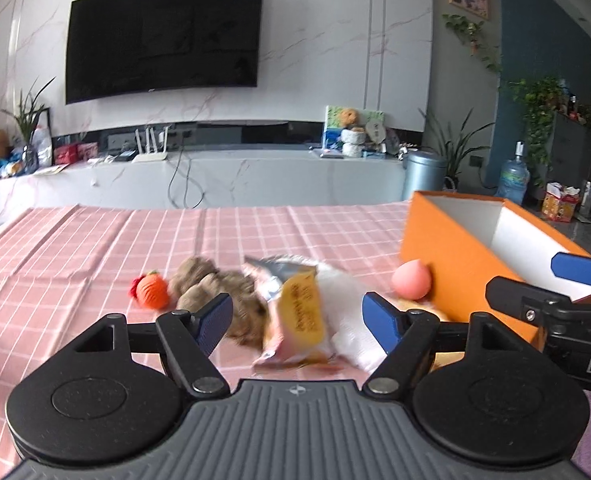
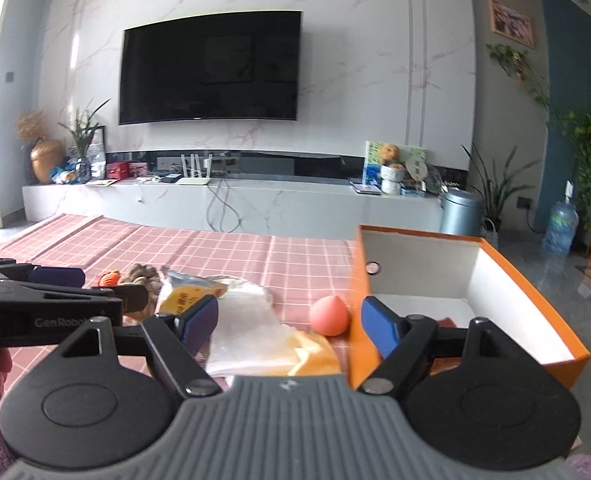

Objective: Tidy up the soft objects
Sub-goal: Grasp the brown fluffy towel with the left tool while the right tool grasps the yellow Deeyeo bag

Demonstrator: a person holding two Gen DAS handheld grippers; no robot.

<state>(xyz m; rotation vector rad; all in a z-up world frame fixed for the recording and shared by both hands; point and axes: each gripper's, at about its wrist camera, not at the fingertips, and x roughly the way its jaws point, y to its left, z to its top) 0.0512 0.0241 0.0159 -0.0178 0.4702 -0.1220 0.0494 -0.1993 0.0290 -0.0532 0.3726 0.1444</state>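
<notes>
My L gripper (image 1: 297,316) spread wide, empty, over snack packet (image 1: 299,316). R gripper (image 2: 289,320) also spread, nothing held. Brown plush (image 1: 211,284) at 10 o'clock, pink egg (image 1: 411,280) at 2, touching orange box (image 1: 455,256).

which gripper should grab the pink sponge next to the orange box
Probably right: open, with the sponge just ahead, against the box. The left faces the snack bag.

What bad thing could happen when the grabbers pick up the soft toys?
The pink egg-shaped sponge sits right beside the orange box, so it might roll if the right gripper bumps it. The snack packet overlaps the brown plush toy, so the open left gripper might drag both along.
</notes>
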